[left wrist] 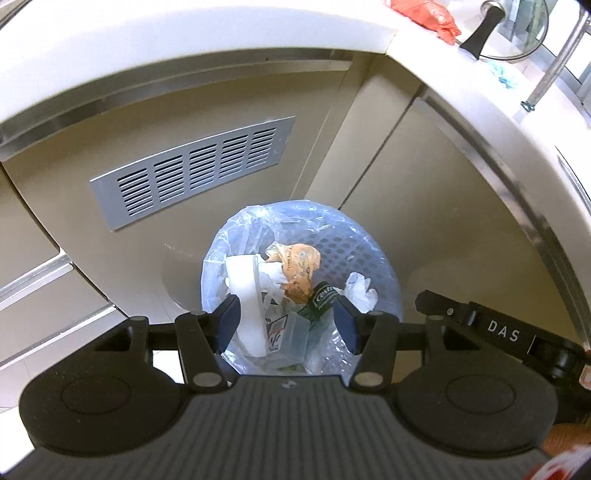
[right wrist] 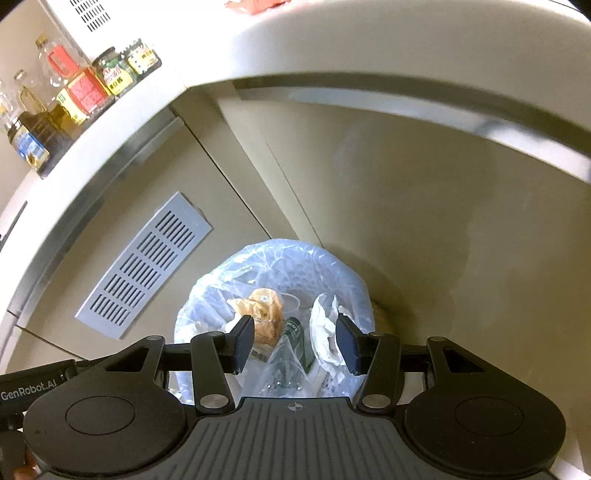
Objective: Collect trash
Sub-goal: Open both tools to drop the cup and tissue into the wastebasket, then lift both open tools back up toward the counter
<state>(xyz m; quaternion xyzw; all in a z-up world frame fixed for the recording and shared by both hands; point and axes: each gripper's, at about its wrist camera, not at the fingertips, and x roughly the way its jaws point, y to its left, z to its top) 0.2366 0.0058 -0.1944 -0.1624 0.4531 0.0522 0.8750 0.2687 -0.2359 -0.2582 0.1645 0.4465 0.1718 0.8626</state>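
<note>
Beige kitchen cabinets meet in a corner under a pale surface, and a grey vent grille is set into one cabinet front. Tucked into that corner on the floor stands the trash bin, a perforated basket lined with a clear bluish bag; the spot probably keeps it out of the walkway yet within reach of the surface. The bag is folded over the rim, likely so it can be lifted out whole.

Inside lie an orange crumpled wrapper, white paper, a dark green packet and crumpled white tissue. Up on the surface in the right wrist view stand bottles and jars; a red plastic bag and a glass lid lie there too.

Both tools hang directly over the bin's mouth, pointing down. The left hand-held gripper is spread wide, with nothing between its blue pads and touching nothing. The right hand-held gripper is equally wide and empty, just above the trash. My judgement is that they are placed to take the bag's edges on either side.
</note>
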